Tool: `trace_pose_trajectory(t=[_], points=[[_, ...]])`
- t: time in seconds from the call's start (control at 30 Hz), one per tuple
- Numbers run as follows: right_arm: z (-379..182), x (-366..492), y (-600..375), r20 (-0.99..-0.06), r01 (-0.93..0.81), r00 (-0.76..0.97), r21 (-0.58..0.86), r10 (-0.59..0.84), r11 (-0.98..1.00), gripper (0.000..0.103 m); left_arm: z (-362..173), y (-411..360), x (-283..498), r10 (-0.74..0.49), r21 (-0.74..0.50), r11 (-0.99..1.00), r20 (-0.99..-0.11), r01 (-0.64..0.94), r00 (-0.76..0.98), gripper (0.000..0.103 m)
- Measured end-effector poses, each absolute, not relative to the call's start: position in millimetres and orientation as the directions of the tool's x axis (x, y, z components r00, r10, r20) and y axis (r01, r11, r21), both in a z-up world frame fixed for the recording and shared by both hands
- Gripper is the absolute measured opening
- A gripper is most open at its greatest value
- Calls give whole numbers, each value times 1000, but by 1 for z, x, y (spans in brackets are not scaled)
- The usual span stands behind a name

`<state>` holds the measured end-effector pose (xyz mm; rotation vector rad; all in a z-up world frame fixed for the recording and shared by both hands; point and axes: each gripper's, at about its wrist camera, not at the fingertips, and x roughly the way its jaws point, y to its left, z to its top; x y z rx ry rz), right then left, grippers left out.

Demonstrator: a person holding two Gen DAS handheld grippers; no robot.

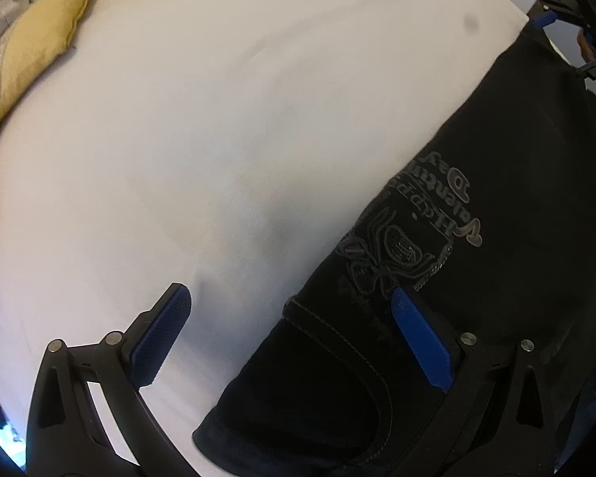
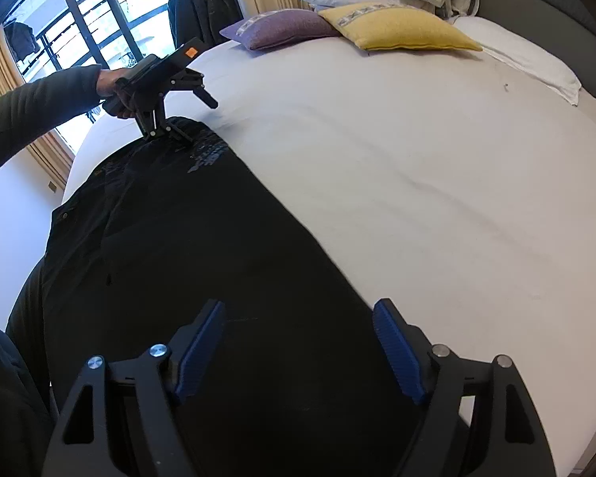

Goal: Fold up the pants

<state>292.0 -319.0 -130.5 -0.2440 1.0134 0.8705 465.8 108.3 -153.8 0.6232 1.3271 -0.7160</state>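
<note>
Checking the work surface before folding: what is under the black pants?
The black pants lie flat on the white bedsheet, which shows all along their edge. Whatever sits directly beneath the fabric is covered.

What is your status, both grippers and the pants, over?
Left gripper open over waistband end. Right gripper open over leg end. Black pants flat on white bed, unfolded. Nothing in the way.

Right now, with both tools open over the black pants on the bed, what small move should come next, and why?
Probably lower the left tool and close it on the pants edge at the embroidered end. Its jaws stand open, straddling that edge where it meets the white sheet, gripping nothing. The right tool hovers open over the other end, so neither end is held yet for a fold.
</note>
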Motion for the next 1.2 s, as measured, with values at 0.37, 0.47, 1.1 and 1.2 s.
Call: trace_pose_trajectory(t=[0.37,0.47,1.1,1.2], points=[[-129,308,-323,-844,-739,236,166,482,653,76,-146,124,471,-125,-12,621,-989,784,84,11],[-128,315,-321,-849,-740,242,151,469,655,74,-137,130,464,-128,39,614,-981,788,149,8],[-158,352,-278,-885,-794,133,174,446,582,58,-79,129,378,-186,370,602,-797,708,575,7],[-163,359,-273,-889,-795,106,194,445,575,46,-68,129,356,-199,395,598,-770,698,606,7]])
